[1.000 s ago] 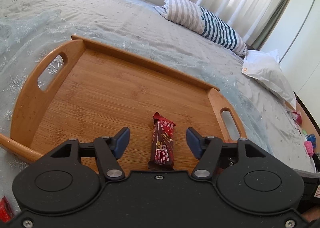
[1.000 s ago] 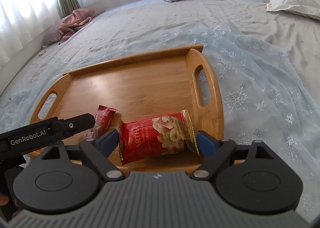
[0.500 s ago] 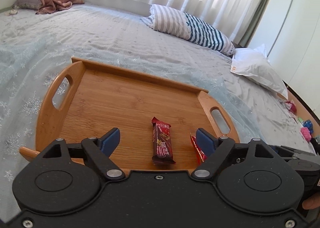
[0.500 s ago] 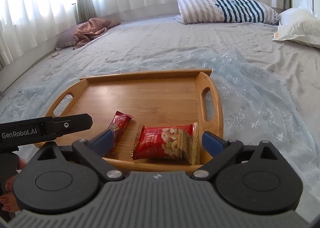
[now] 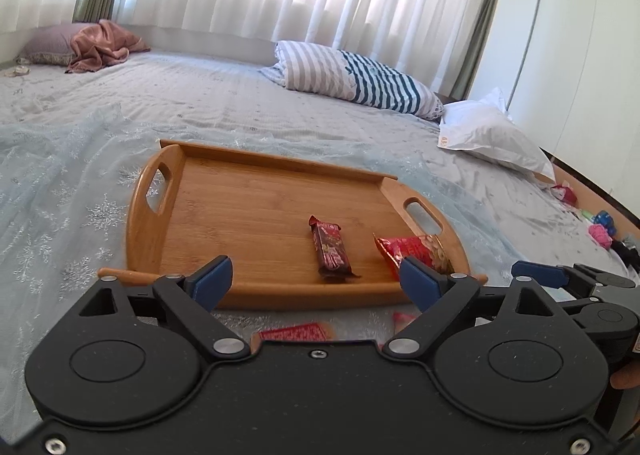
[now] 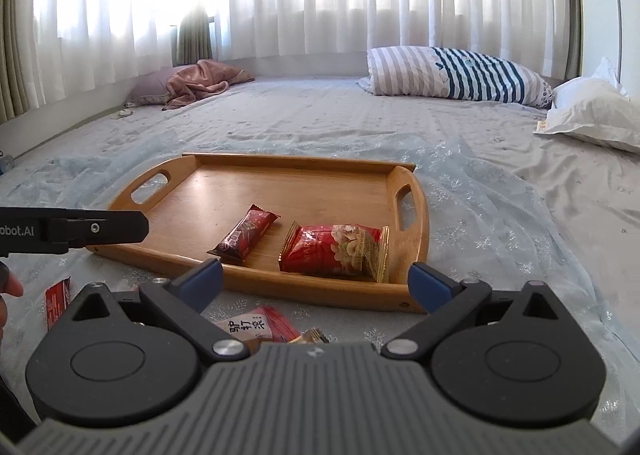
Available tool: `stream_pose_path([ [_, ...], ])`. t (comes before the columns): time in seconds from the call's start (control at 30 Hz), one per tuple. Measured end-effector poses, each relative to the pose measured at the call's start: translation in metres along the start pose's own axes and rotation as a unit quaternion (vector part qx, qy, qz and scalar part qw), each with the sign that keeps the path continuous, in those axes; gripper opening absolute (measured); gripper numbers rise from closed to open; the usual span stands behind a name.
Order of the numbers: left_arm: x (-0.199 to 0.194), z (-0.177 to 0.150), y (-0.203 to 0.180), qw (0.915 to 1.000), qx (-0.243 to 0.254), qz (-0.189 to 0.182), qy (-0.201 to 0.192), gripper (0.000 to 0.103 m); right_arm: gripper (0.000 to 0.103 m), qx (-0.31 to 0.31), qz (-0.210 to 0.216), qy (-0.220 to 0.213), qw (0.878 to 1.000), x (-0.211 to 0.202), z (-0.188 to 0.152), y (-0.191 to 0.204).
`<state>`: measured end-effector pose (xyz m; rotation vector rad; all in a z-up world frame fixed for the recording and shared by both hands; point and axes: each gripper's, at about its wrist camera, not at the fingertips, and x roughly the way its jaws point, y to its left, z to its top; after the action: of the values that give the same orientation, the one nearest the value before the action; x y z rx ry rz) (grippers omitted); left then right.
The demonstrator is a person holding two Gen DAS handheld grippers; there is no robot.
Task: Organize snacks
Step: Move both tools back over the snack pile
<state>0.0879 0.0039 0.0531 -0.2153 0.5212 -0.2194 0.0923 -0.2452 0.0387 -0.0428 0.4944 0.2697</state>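
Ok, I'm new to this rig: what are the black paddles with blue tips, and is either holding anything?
Those are two hand-held grippers, each with a fisheye camera looking along its fingers. The left wrist view shows the left gripper, the right wrist view the right gripper. Both stand open and hold nothing. Ahead, on the bed, lies a wooden tray with a dark red snack bar and, beside it, a red nut packet. More red packets lie on the bedcover in front of the tray, not yet in it.
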Motion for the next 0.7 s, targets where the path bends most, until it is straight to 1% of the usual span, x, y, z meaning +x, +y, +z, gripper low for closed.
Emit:
stream_pose_path([
  [0.1, -0.012, -0.009, 0.0, 0.9999, 0.013, -0.001, -0.009, 0.094, 0.103, -0.014, -0.017, -0.018, 1.0, -0.009, -0.012, 0.006],
  [0.2, -0.021, -0.019, 0.0, 0.9996, 0.026, 0.002, -0.015, 0.095, 0.103, -0.013, -0.027, -0.029, 0.999, -0.016, -0.023, 0.009],
  [0.37, -0.032, -0.037, 0.001, 0.9988, 0.046, 0.012, -0.01, 0.096, 0.103, -0.005, -0.014, -0.032, 0.999, -0.023, -0.043, 0.014],
  [0.5, -0.041, -0.052, 0.0, 0.9981, 0.057, 0.02, -0.01, 0.097, 0.101, -0.013, -0.026, -0.044, 0.999, -0.031, -0.055, 0.022],
  [0.6, -0.048, -0.061, 0.0, 0.9978, 0.06, 0.025, -0.01, 0.097, 0.097, -0.009, -0.032, -0.051, 0.998, -0.036, -0.061, 0.027],
  [0.67, -0.052, -0.067, -0.001, 0.9974, 0.065, 0.031, -0.005, 0.093, 0.088, -0.005, -0.037, -0.052, 0.998, -0.04, -0.066, 0.03],
  [0.7, -0.052, -0.069, -0.001, 0.9971, 0.068, 0.034, 0.003, 0.084, 0.085, -0.004, -0.036, -0.052, 0.998, -0.042, -0.068, 0.031],
])
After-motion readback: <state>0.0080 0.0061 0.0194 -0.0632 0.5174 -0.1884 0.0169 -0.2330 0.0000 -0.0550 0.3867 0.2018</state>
